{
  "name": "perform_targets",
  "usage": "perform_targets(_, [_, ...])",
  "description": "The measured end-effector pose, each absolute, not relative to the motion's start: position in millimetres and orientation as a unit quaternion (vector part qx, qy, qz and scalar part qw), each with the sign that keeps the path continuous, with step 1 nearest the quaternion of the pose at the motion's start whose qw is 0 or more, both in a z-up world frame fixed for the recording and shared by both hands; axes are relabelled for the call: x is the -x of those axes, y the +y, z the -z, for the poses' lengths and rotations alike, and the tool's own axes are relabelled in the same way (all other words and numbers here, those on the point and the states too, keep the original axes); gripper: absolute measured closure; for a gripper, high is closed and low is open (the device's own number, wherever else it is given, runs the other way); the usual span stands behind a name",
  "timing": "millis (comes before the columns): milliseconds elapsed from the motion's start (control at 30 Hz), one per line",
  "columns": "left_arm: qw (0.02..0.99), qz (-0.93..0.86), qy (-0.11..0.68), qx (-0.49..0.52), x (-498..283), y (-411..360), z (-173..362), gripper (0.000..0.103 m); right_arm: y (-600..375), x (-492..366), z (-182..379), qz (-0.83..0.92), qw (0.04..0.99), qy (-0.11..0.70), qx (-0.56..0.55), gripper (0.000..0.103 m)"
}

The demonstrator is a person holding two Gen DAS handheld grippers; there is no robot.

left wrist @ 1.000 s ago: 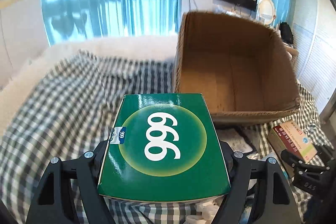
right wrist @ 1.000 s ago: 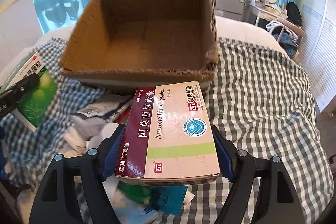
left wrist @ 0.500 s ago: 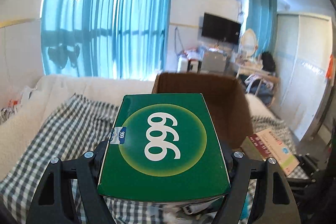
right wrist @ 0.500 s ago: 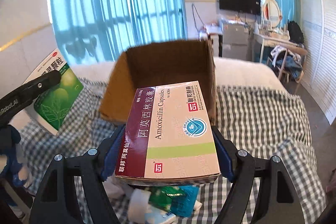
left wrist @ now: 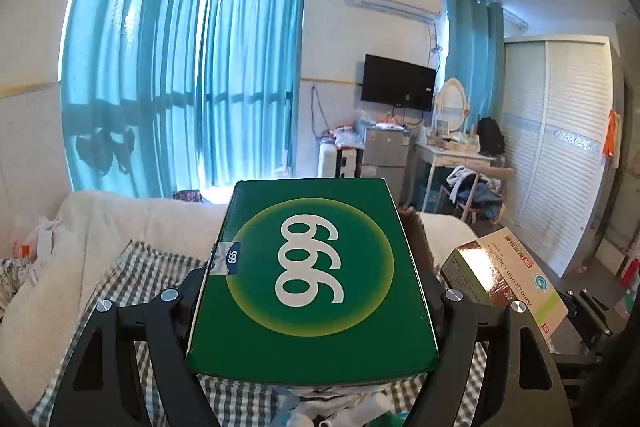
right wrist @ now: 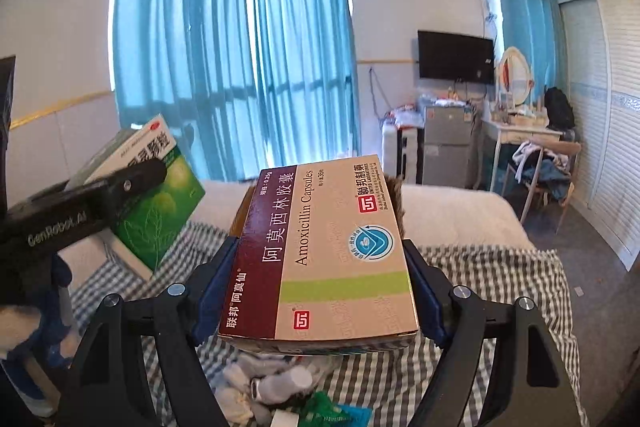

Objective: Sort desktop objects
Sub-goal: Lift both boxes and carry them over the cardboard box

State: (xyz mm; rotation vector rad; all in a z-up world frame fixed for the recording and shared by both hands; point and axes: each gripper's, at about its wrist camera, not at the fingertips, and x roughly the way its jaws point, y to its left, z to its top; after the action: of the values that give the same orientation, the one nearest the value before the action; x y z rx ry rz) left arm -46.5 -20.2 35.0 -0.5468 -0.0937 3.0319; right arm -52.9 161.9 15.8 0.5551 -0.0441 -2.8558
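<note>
The green 999 box (left wrist: pixel 312 279) is clamped flat between the left gripper (left wrist: pixel 312 291) fingers (left wrist: pixel 192 291), one black finger pressed on each long side, and it's up in the air over the bed (left wrist: pixel 100 223), well above the checked blanket (left wrist: pixel 132 279) that covers the near part of it. From the right wrist camera you see the same box (right wrist: pixel 156 211) from its side, white and leafy green, sticking out past the left gripper's (right wrist: pixel 120 187) black finger at the left edge of the view, with a blue-gloved hand (right wrist: pixel 44 311) below it. Moving right, just behind the green box's far right corner, a bit of brown cardboard box (left wrist: pixel 418 239) edge pokes out on the bed; most of it is hidden. Right of that is the amoxicillin box (right wrist: pixel 320 251), maroon and tan with a green stripe, gripped the same way by the right gripper (right wrist: pixel 320 275), whose blue-padded fingers (right wrist: pixel 212 279) are squeezed on both long sides. It's also held up off the bed, about level with the green one, and the two boxes sit side by side but apart. Under it, on the blanket near the front edge of the bed, there's a small pile of white bottles and packets (right wrist: pixel 272 383) plus something green (right wrist: pixel 324 407) that I can't make out. Blue curtains (left wrist: pixel 180 75) and a wall TV (left wrist: pixel 398 87) are in the background.
</note>
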Motion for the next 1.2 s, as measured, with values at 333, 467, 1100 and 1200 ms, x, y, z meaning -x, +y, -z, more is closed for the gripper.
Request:
perform_targets(333, [0.045, -0.986, -0.024, 0.161, 66, -15, -46, 0.024, 158, 79, -39, 0.981, 0.118, -0.005, -0.155, 0.026])
perform_targets(467, [0.039, -0.986, -0.017, 0.162, 83, -17, -37, 0.024, 159, 100, -32, 0.979, 0.126, -0.010, -0.158, 0.026])
perform_targets(1100, [0.057, -0.972, -0.010, 0.228, 157, -7, 54, 0.024, 158, 186, 76, 0.962, 0.117, -0.002, -0.246, 0.026])
perform_targets(1200, [0.060, -0.968, -0.008, 0.244, 168, -4, 68, 0.024, 157, 199, 91, 0.958, 0.116, 0.001, -0.263, 0.026])
